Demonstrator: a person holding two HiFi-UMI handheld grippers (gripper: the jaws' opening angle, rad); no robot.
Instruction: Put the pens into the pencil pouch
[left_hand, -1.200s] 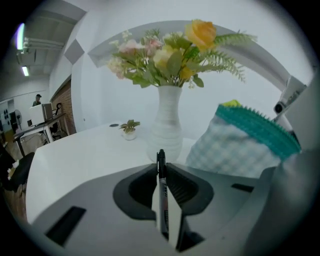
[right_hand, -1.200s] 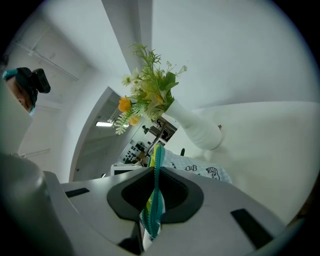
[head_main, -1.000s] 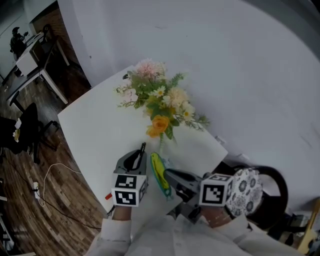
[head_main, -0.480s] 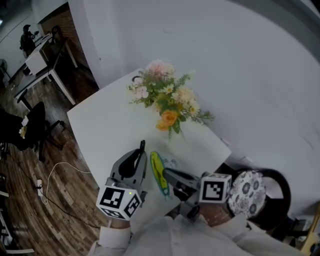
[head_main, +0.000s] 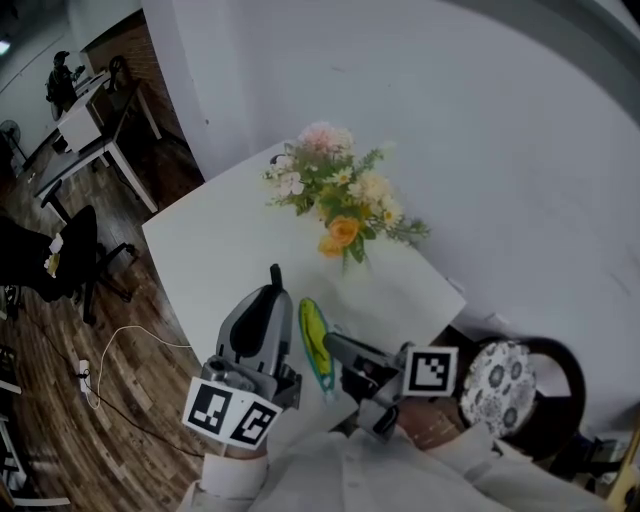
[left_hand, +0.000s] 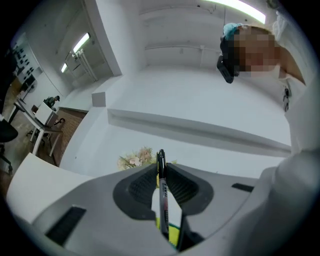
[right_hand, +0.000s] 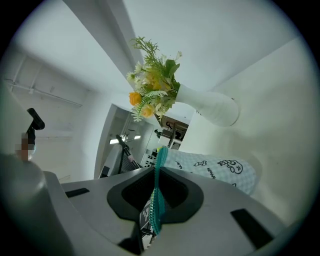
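Only close-up: pouch (right_hand: 215, 170) edge inside right gripper (right_hand: 157, 172).

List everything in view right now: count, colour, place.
white table: 1, white, centre of head view
flower bouquet in white vase: 1, pink, yellow and orange blooms, far side of table
checked fabric pencil pouch with teal zipper: 1, pale, yellow-green inside, near table edge
black pen: 1, black, in left gripper, tip up
round floral seat cushion: 1, black and white, right of table
white cable: 1, on wood floor, left
black office chair: 1, far left
left gripper: grey, shut on pen, left of pouch
right gripper: grey, shut on pouch's zipper edge
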